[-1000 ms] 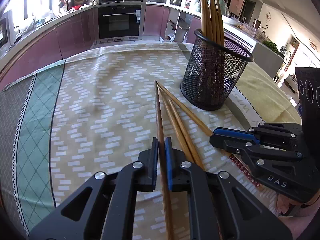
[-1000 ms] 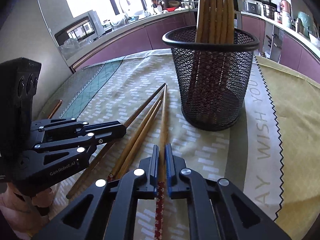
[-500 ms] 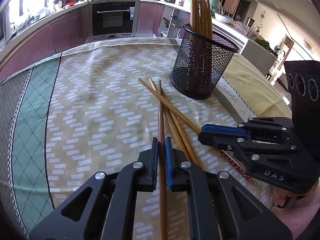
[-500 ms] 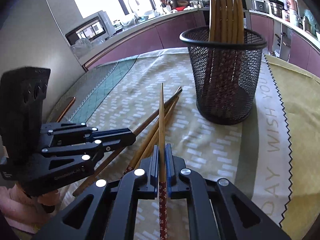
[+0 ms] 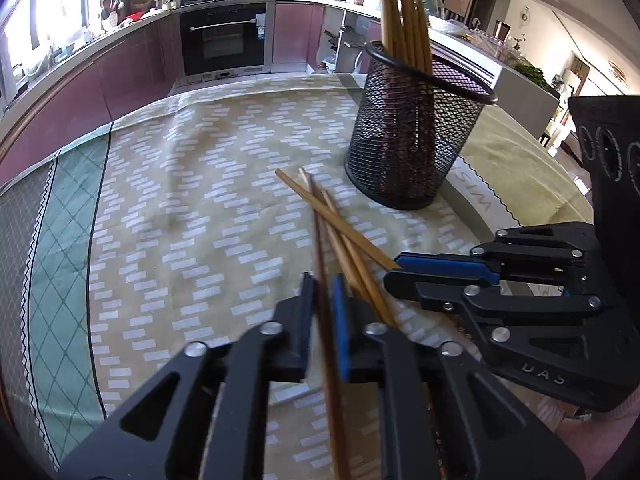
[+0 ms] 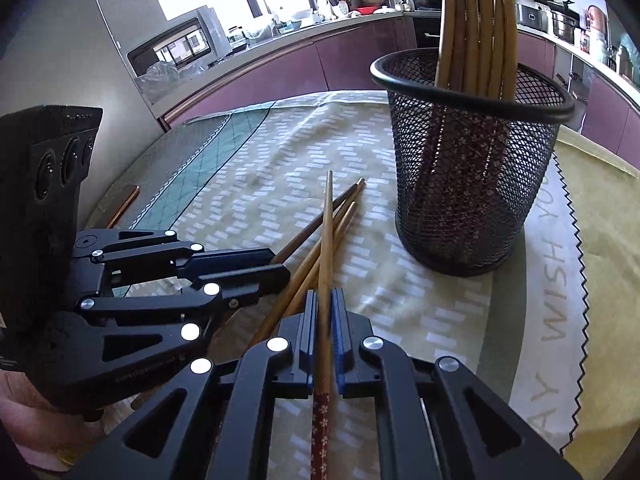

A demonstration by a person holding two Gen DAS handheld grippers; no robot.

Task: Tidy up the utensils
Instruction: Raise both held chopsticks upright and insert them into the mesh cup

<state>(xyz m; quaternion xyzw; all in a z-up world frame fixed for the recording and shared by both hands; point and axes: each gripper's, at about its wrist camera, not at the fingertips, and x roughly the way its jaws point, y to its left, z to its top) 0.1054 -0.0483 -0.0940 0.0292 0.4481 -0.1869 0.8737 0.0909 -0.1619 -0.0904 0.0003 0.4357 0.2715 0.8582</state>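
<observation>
A black mesh holder (image 5: 416,136) stands upright on the tablecloth with several wooden chopsticks in it; it also shows in the right wrist view (image 6: 468,168). My left gripper (image 5: 323,300) is shut on a dark chopstick (image 5: 320,240) that points forward. My right gripper (image 6: 325,312) is shut on a light chopstick (image 6: 328,224) with a red patterned end, tip raised toward the holder. Two loose chopsticks (image 6: 308,272) lie crossed on the cloth between the grippers. The right gripper appears in the left view (image 5: 440,270), the left gripper in the right view (image 6: 240,268).
The table carries a patterned beige and green cloth (image 5: 180,220) and a yellow cloth (image 6: 600,240) to the right of the holder. Kitchen counters and an oven (image 5: 222,44) lie beyond the table's far edge.
Both grippers lifted and pulled back, each with its chopstick. The right chopstick's tip rose off the cloth and now crosses over the loose ones. The holder has not moved.
</observation>
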